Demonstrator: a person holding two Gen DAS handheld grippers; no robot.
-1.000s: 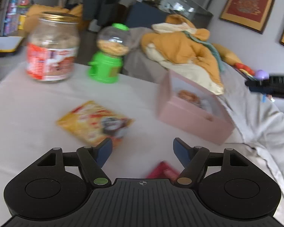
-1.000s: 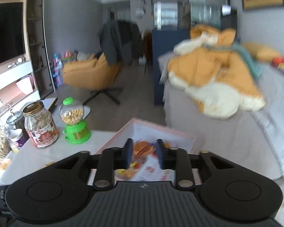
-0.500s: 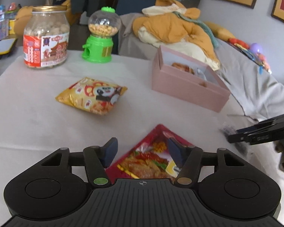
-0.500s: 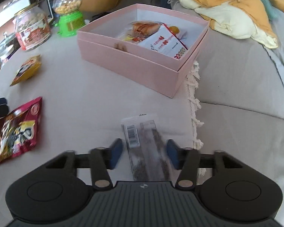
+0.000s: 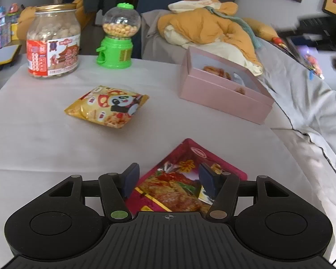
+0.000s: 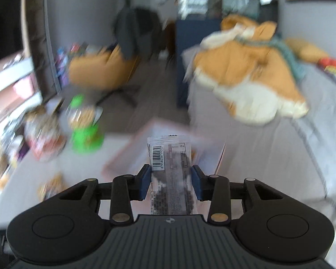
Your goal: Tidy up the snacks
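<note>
A red snack packet (image 5: pixel 186 179) lies flat on the white tablecloth (image 5: pixel 33 139), between the fingers of my left gripper (image 5: pixel 168 179). The jaws stand apart; the right finger (image 5: pixel 207 182) overlaps the packet's surface, and I see no squeeze on it. A yellow panda snack bag (image 5: pixel 107 106) lies further out. The pink box (image 5: pixel 221 98) stands open at the right with several snacks inside. My right gripper (image 6: pixel 170 177) is shut on a clear snack bar packet with a barcode (image 6: pixel 170 154), held in the air in front of the blurred pink box (image 6: pixel 127 157).
A big jar of snacks (image 5: pixel 52 47) and a green candy dispenser (image 5: pixel 117 38) stand at the table's far side. Behind the box a grey sofa (image 5: pixel 302 103) carries an orange blanket (image 5: pixel 212 29). The right wrist view is motion-blurred.
The right gripper went down to the bar packet, shut on it and lifted it toward the pink box. The left gripper moved onto the red packet and its jaws narrowed.
</note>
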